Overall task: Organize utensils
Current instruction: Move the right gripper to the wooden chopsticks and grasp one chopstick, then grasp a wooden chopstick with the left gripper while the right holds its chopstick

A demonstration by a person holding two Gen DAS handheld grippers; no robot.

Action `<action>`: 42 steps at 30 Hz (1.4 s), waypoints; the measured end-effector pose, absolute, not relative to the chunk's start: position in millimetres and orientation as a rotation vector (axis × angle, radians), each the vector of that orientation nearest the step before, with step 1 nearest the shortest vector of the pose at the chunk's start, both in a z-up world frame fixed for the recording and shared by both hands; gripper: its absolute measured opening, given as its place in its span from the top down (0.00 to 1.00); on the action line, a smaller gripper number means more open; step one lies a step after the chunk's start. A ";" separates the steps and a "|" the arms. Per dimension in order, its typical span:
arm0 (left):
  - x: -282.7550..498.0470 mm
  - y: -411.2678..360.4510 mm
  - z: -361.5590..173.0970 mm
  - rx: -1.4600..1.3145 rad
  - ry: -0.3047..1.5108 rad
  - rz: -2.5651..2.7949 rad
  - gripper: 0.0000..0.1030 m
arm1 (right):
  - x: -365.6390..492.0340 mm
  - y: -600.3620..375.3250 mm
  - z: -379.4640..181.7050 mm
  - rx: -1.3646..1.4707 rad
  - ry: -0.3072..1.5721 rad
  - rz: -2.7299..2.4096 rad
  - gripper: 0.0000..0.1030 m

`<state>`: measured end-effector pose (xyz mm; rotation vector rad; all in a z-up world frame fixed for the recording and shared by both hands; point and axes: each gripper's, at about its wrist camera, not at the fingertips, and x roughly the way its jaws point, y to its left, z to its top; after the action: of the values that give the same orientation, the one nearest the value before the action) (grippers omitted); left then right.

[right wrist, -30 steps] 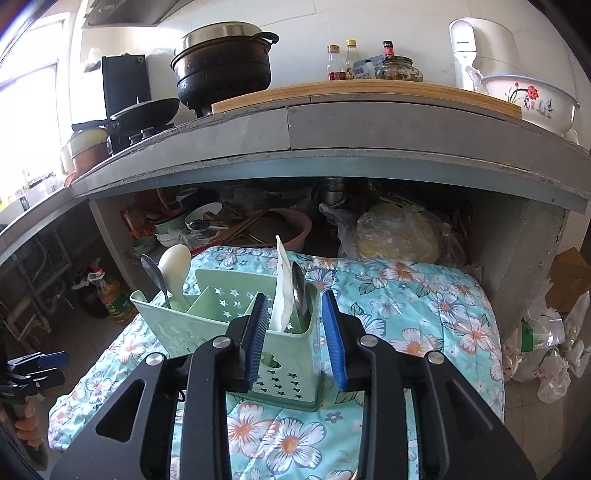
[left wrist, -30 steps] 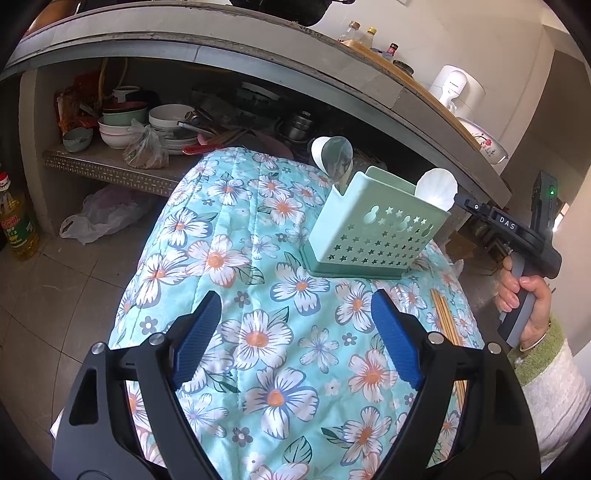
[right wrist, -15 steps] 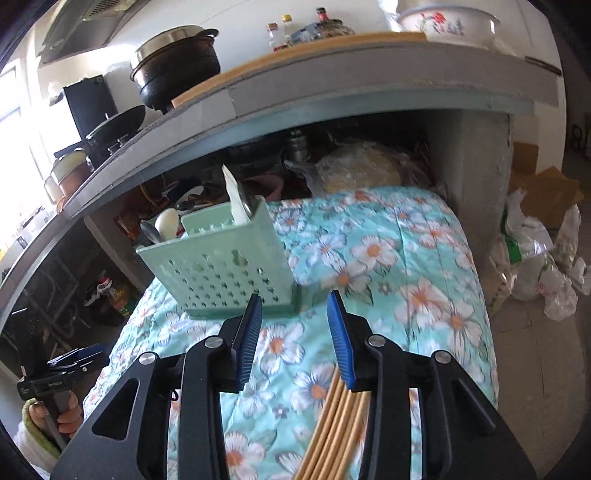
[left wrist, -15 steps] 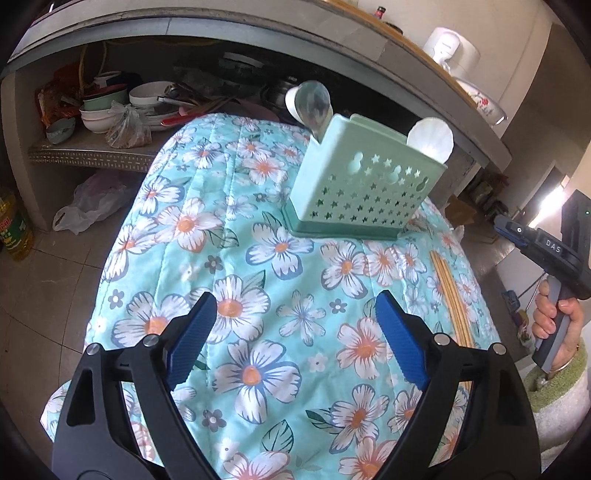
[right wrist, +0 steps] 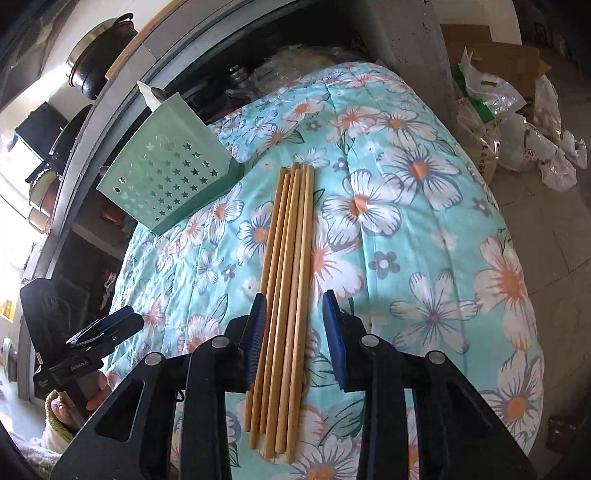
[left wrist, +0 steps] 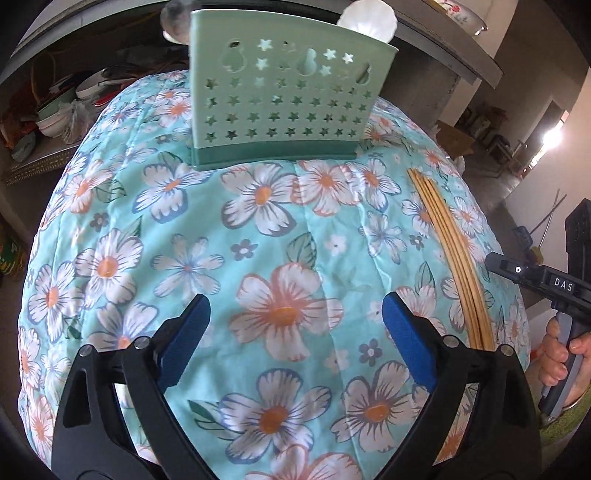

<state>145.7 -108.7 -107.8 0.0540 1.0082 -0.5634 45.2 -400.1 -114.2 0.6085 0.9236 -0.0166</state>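
Chopsticks [right wrist: 286,280] lie in a loose bundle between the parted pads of your right gripper [right wrist: 293,325], lengthwise along its fingers, and nothing is clamped yet. The gap looks only slightly wider than the bundle, so if you close off-centre you may catch some sticks and nudge the outer ones away across the floral quilt [right wrist: 424,229]. That quilt is soft and domed: press down too hard and I expect the fingers to sink into the cloth or pinch a fold along with the wood. Because they are round, thin and many, the sticks may fan out or slip through a light grip once lifted, so square them up first. Their far tips point toward the green star-cut caddy [right wrist: 166,173], which stands near them on the same cushion and already holds a white spoon [left wrist: 367,20]; a careless swing could tip it. Your left gripper [left wrist: 295,328] hangs wide apart over bare quilt, holding nothing, well short of that caddy.
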 end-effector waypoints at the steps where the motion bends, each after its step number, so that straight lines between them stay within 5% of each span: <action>1: 143.6 -115.4 -108.8 0.068 1.011 -0.577 0.12 | 45.3 -400.2 -116.7 0.617 0.925 -0.007 0.75; 16: 125.8 -148.7 -137.3 0.176 1.044 -0.547 0.08 | 49.3 -407.8 -137.8 0.712 0.923 0.068 0.92; 42: 102.8 -164.8 -141.3 0.319 0.969 -0.460 0.07 | 37.7 -418.9 -140.7 0.735 0.909 0.055 0.93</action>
<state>102.8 -164.8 -141.3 0.3191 0.9693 -0.4603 37.7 -418.9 -140.7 0.7348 0.9087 0.0551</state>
